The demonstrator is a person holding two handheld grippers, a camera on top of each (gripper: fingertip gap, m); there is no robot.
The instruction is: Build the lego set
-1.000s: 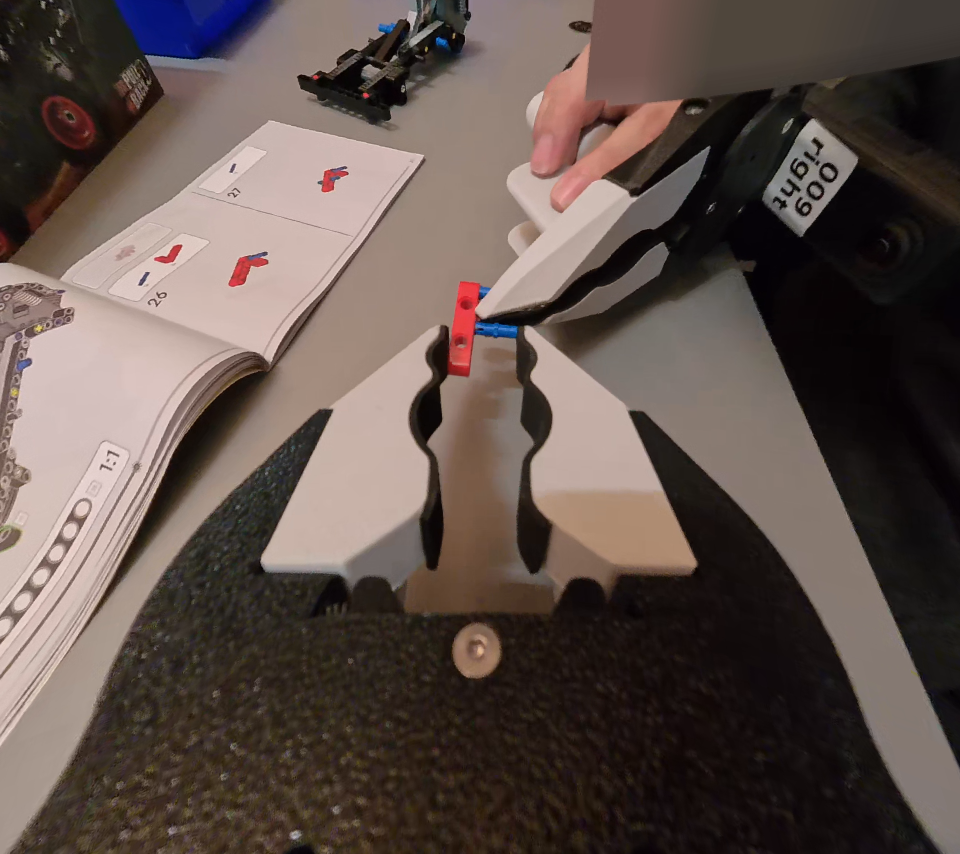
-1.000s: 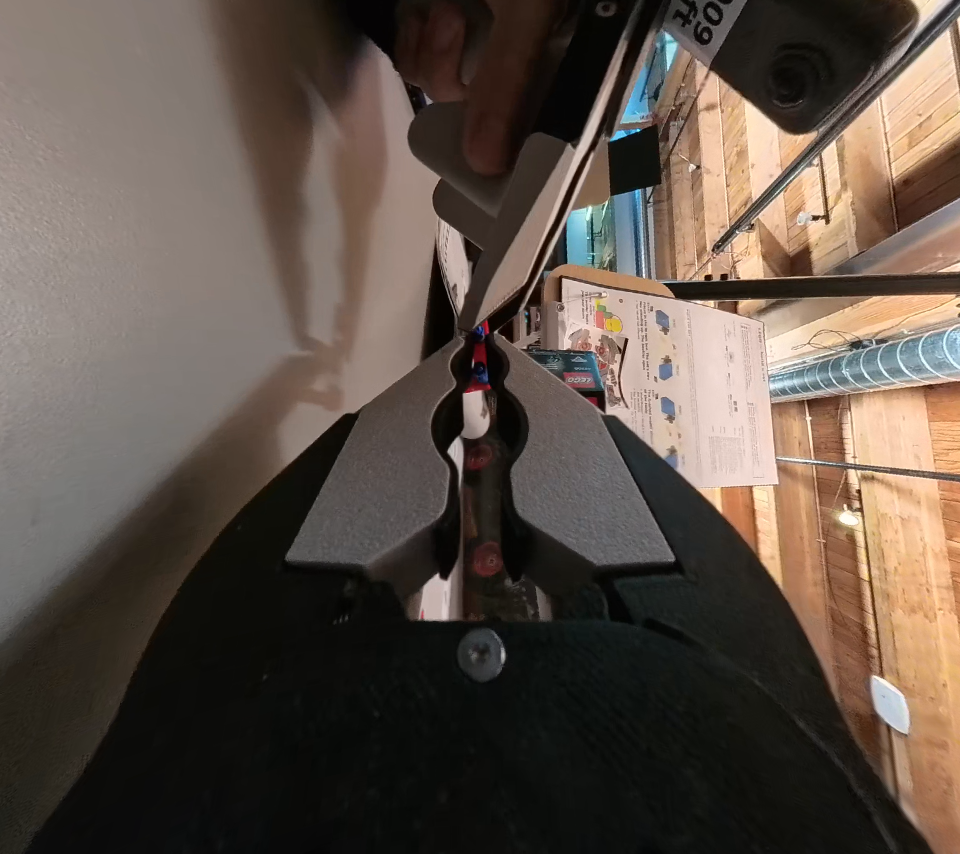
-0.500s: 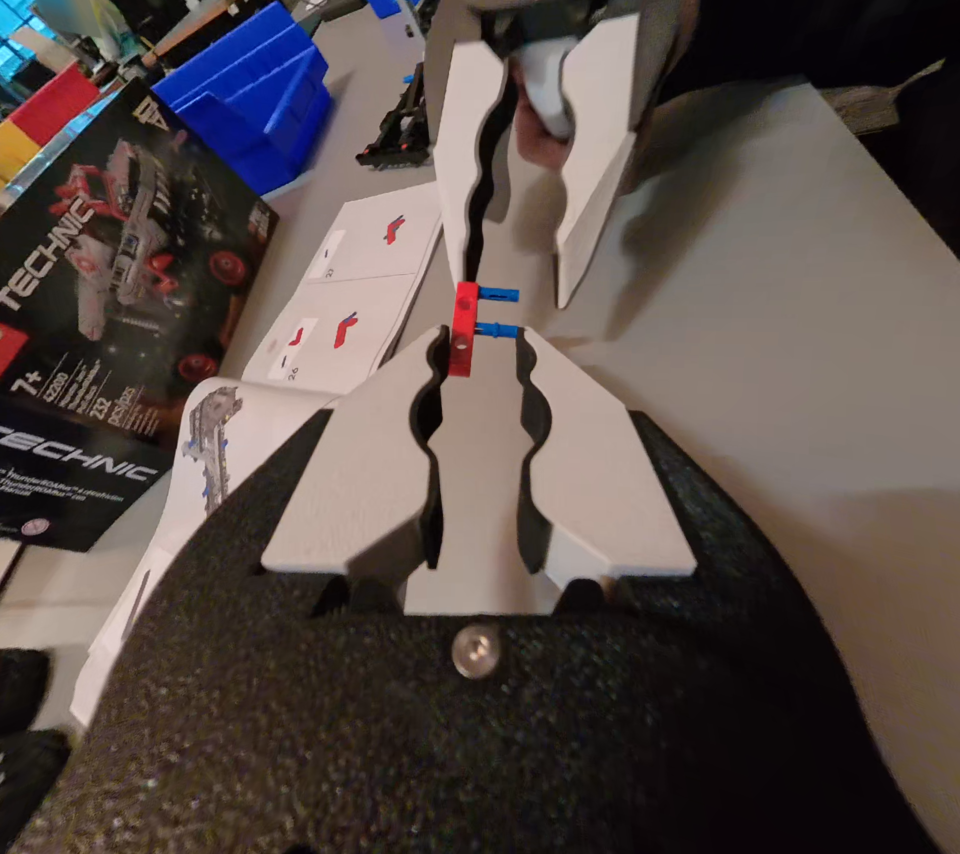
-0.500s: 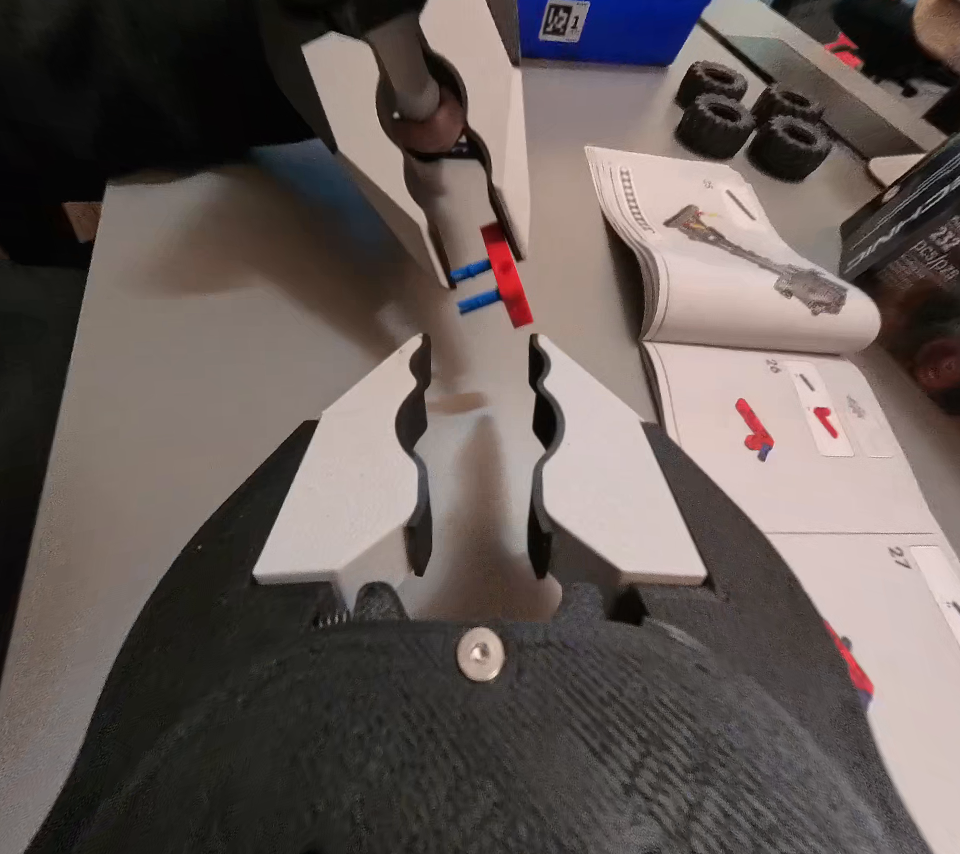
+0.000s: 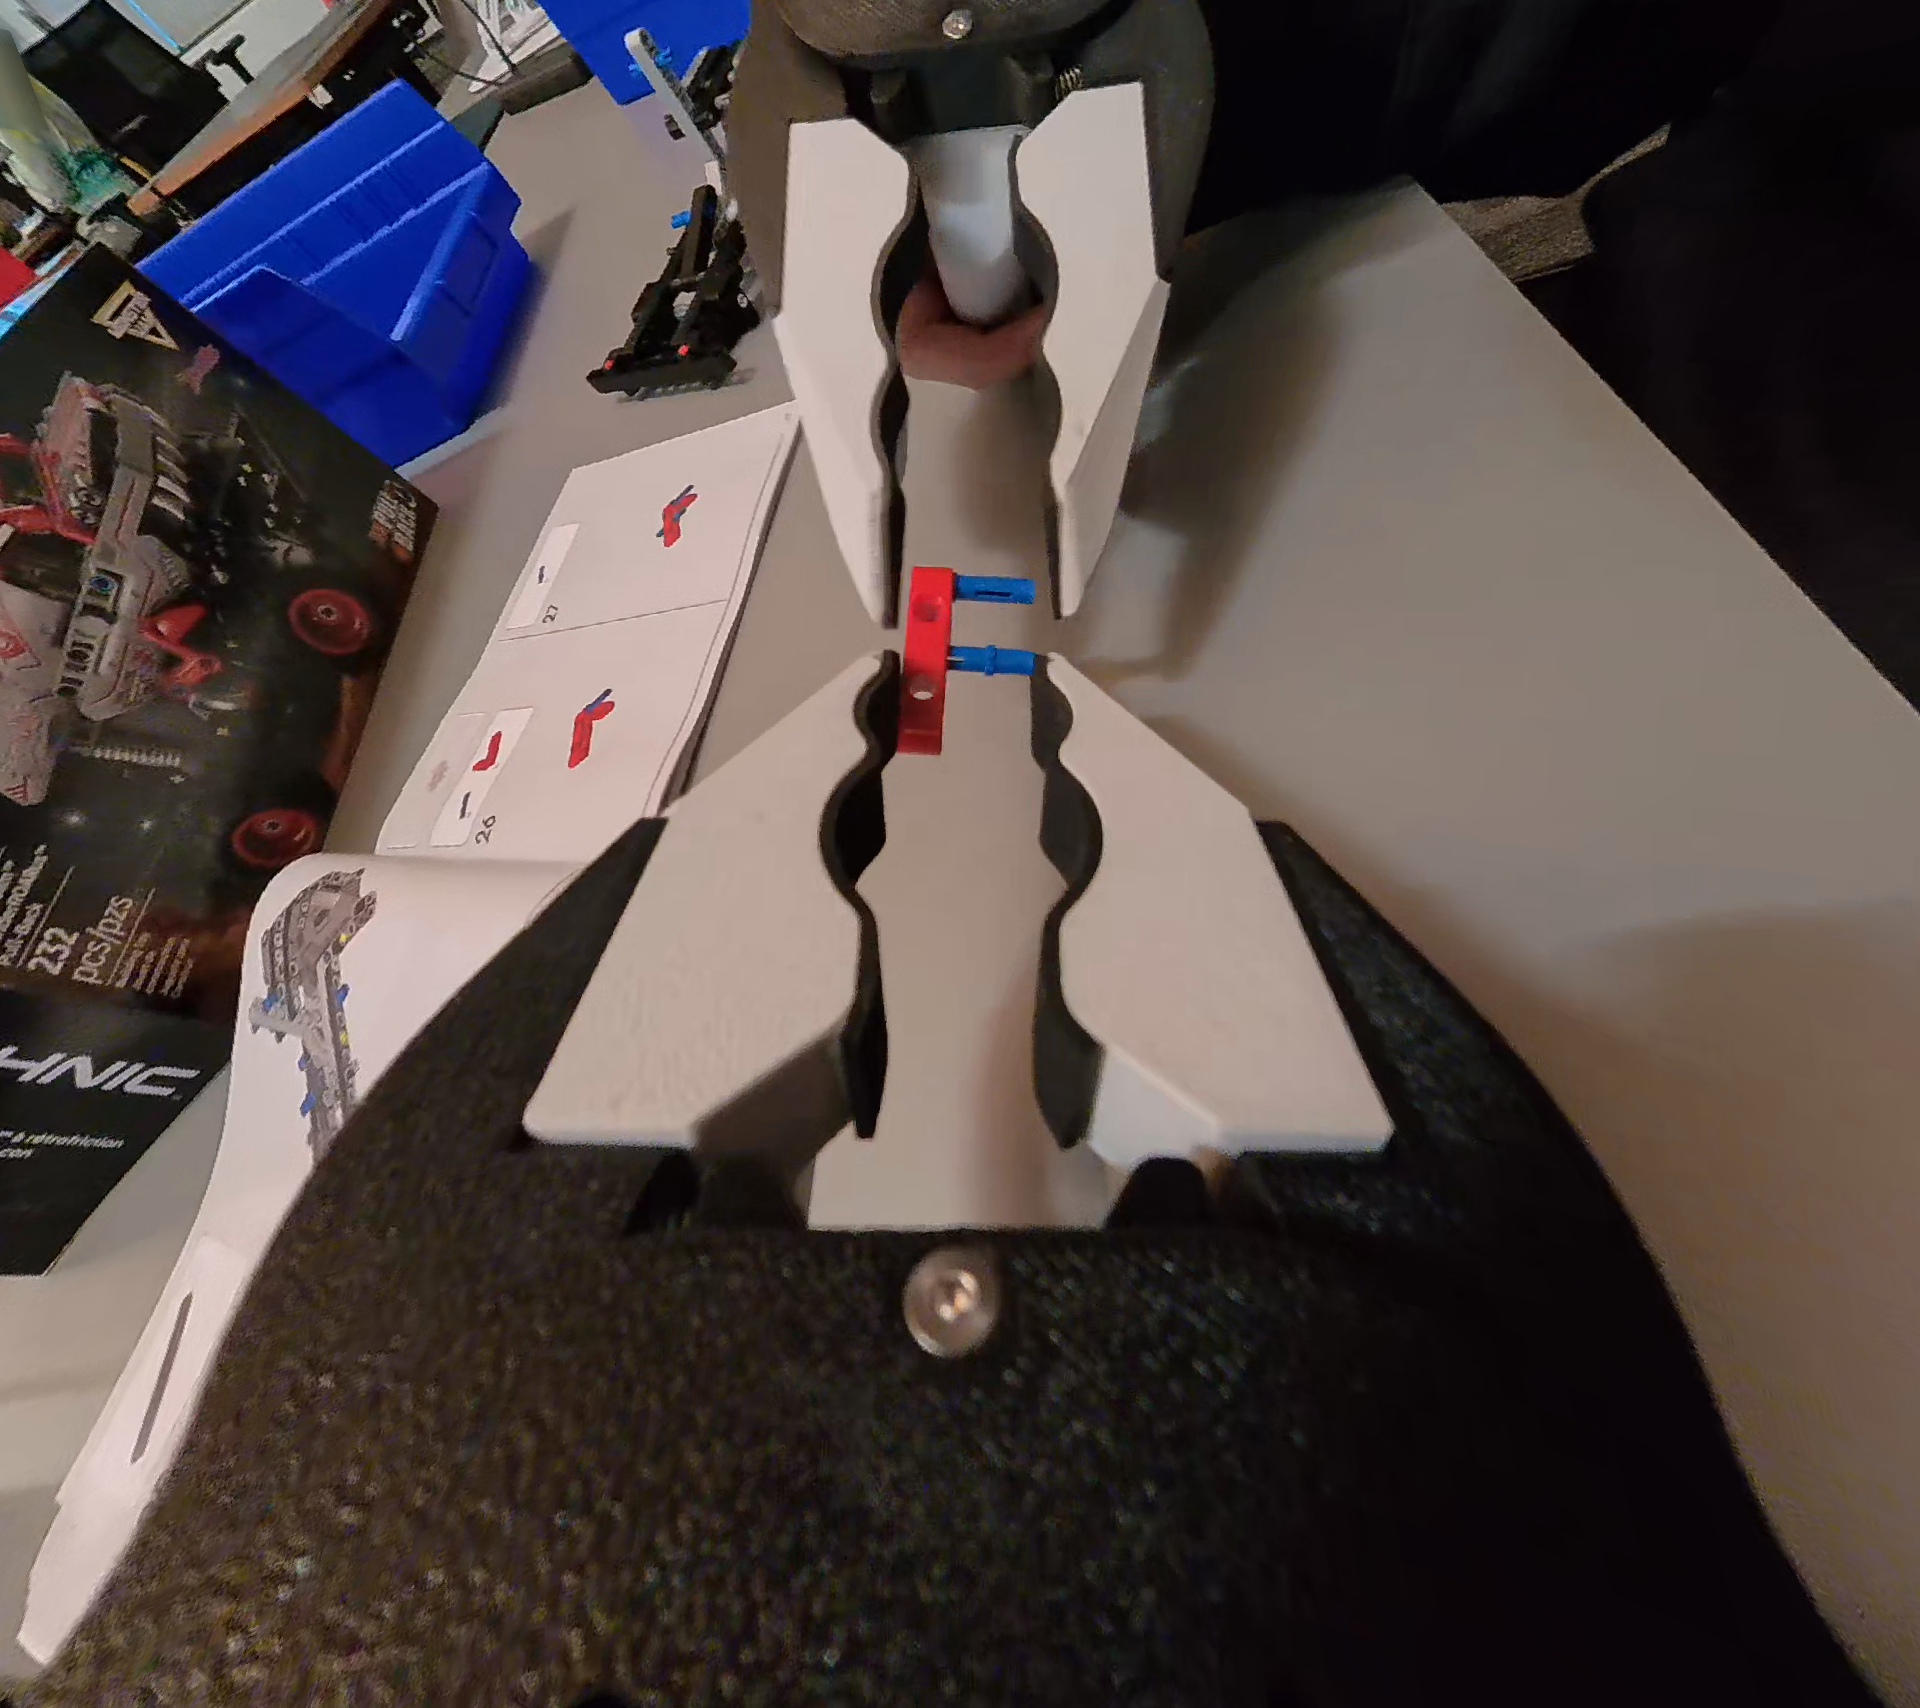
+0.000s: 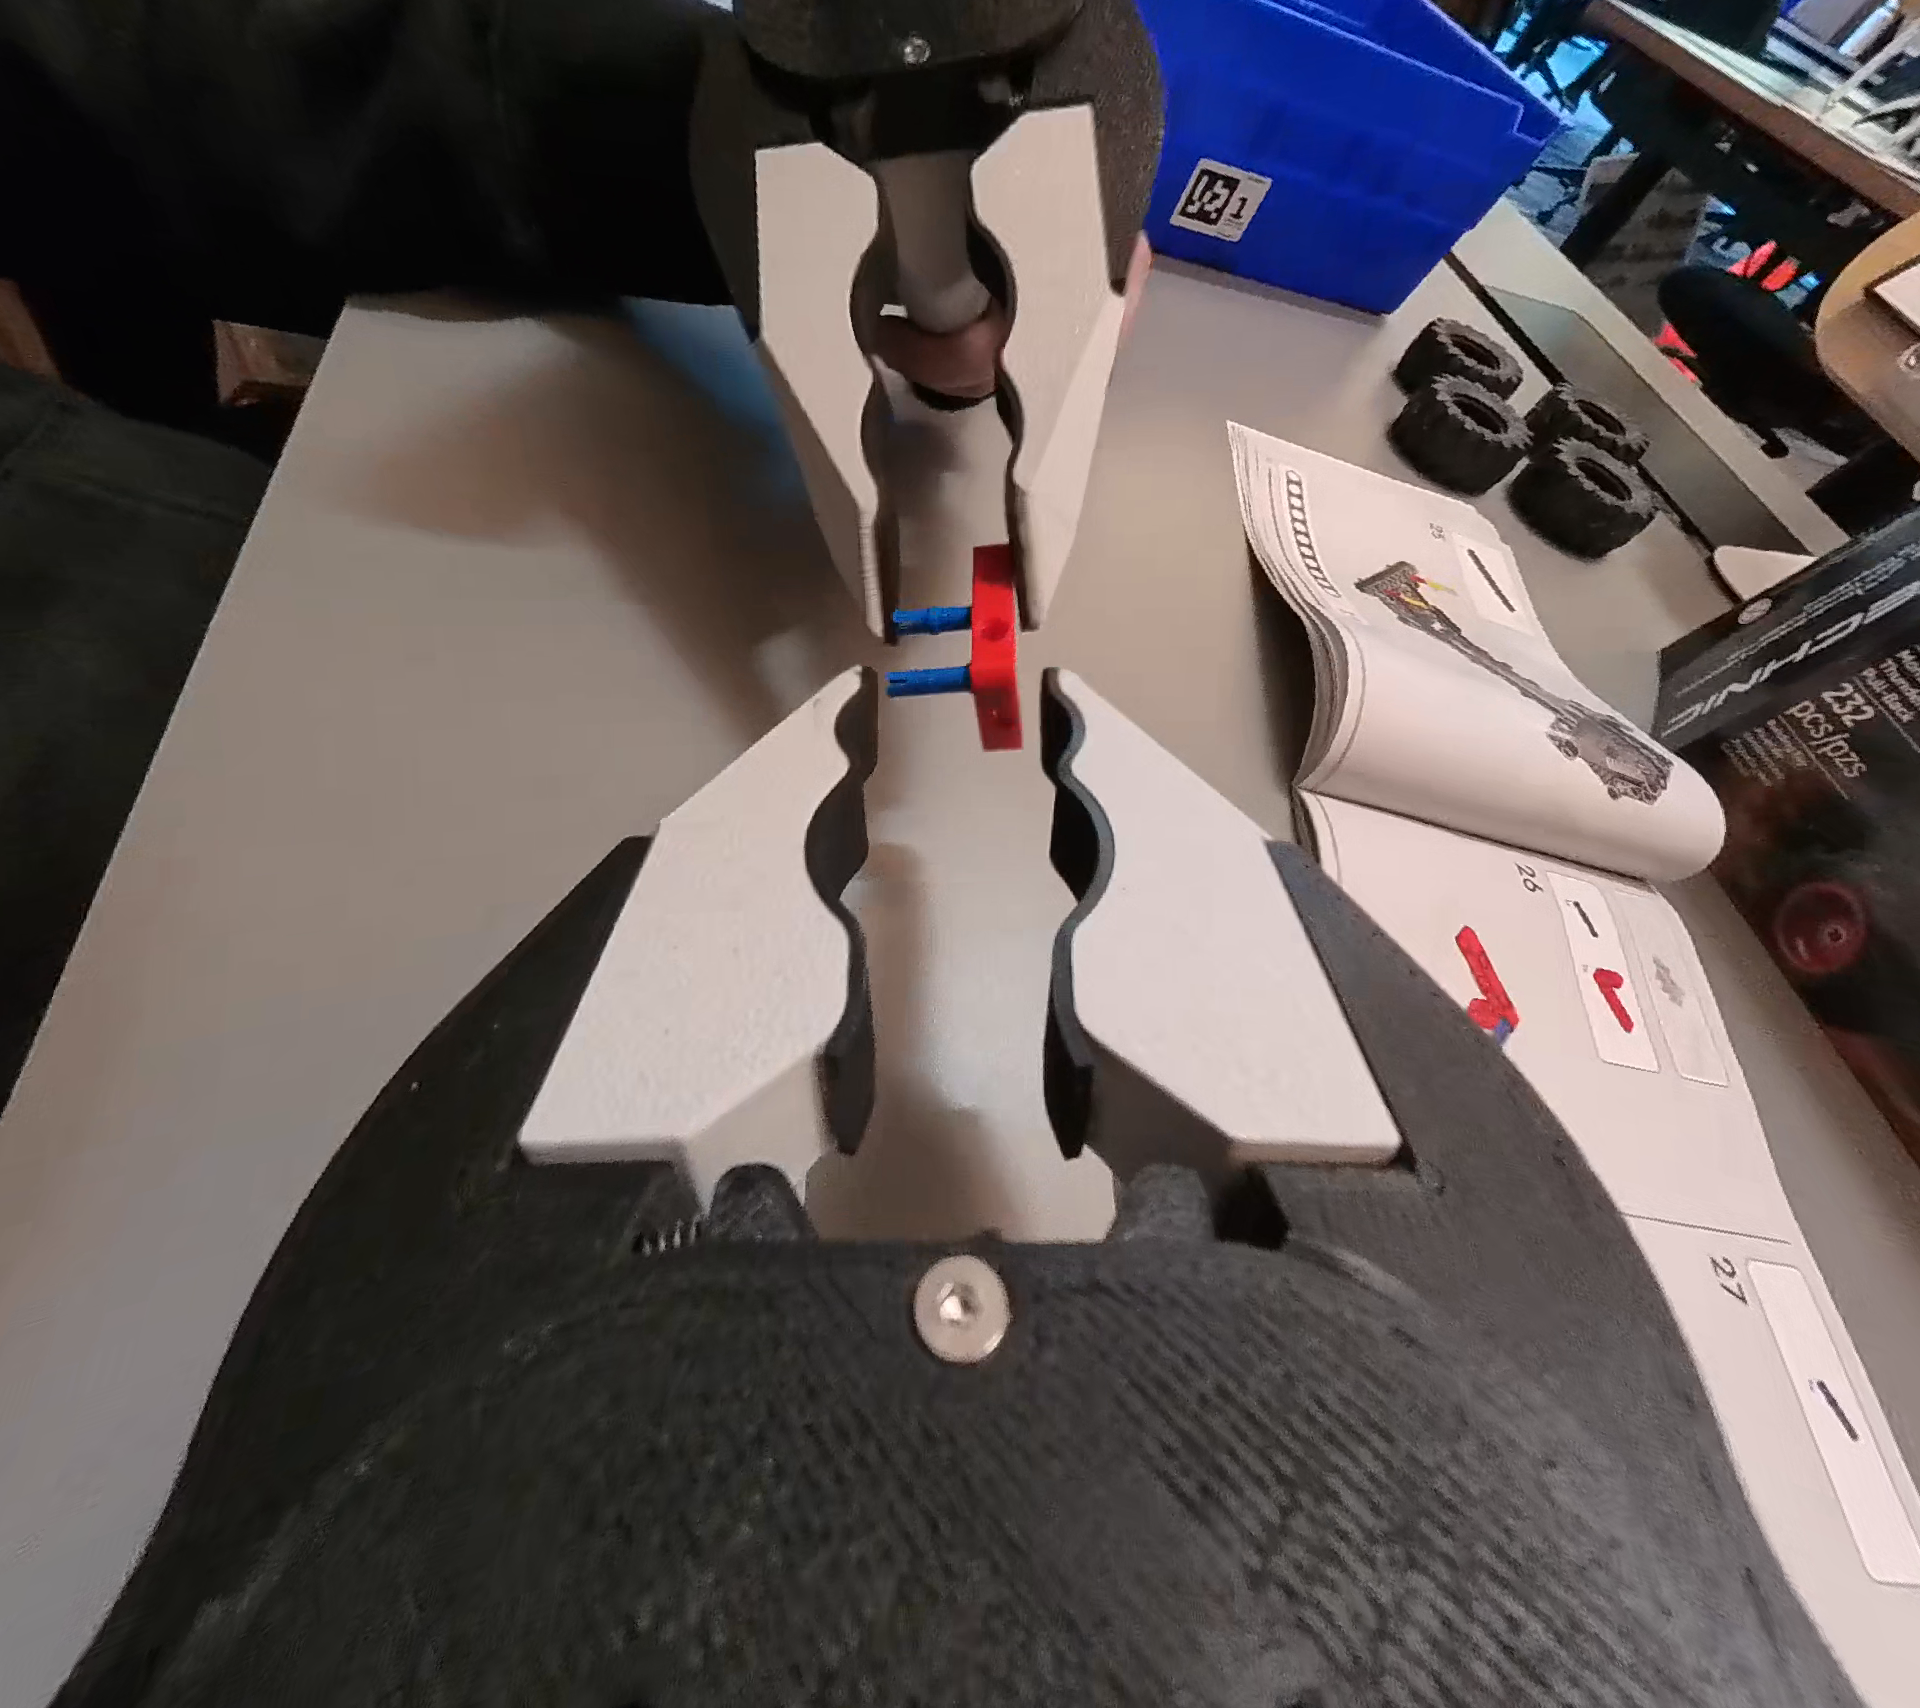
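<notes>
A red beam [image 5: 925, 671] with two blue pins [image 5: 992, 588] sticking out of its side is held above the grey table [image 5: 1403, 671]. My left gripper [image 5: 961, 671] is shut on it, clamping across the beam and the nearer pin [image 5: 992, 659]. My right gripper [image 6: 956, 682] is open and faces the left one head-on. Its fingertips [image 6: 1055, 692] flank the free end of the beam [image 6: 997, 671] and the other pin [image 6: 928, 677] with small gaps. The right gripper also shows in the left wrist view [image 5: 971, 614], and the left gripper in the right wrist view [image 6: 954, 614].
An open instruction booklet [image 5: 623, 619] and the set's box [image 5: 156, 619] lie beside the grippers. A part-built black chassis [image 5: 686, 308] and blue bins [image 5: 364, 287] stand farther back. Several black tyres [image 6: 1507, 453] sit beyond the booklet [image 6: 1455, 671]. A person's dark sleeve [image 6: 312, 100] is behind. The grippers are tip to tip, or close to it.
One second ago the right gripper was shut on a blue pin at the beam. It let go, opened, turned to face the left gripper and moved its tips in around the piece.
</notes>
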